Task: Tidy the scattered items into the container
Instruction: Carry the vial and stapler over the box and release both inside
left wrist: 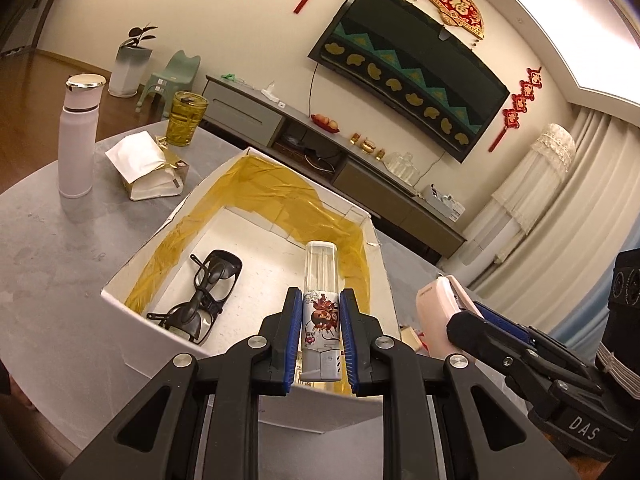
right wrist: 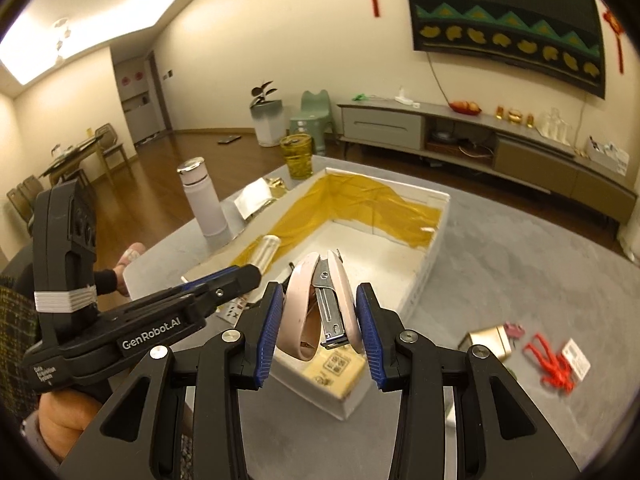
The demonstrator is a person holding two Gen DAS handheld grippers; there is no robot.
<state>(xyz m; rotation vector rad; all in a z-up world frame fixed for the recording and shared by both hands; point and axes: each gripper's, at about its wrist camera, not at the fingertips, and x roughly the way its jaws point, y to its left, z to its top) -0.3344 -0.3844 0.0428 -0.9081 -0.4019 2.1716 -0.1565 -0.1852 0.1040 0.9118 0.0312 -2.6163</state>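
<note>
**Both grippers loaded over the white box**

The left gripper (left wrist: 320,320) clamps a clear-topped printed tube (left wrist: 321,304) that reaches out above the white box (left wrist: 140,308), near its front wall. The right gripper (right wrist: 320,320) grips a pink stapler (right wrist: 320,300) over the same box, at its near right corner. A pair of black glasses (left wrist: 200,300) lies inside on the box floor. A red string ornament (right wrist: 552,360) and a gold packet (right wrist: 490,340) rest on the grey table (left wrist: 60,240) outside the box.

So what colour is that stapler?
Pale pink plastic stapler with a silver metal core, clearest in the right wrist view.
</note>
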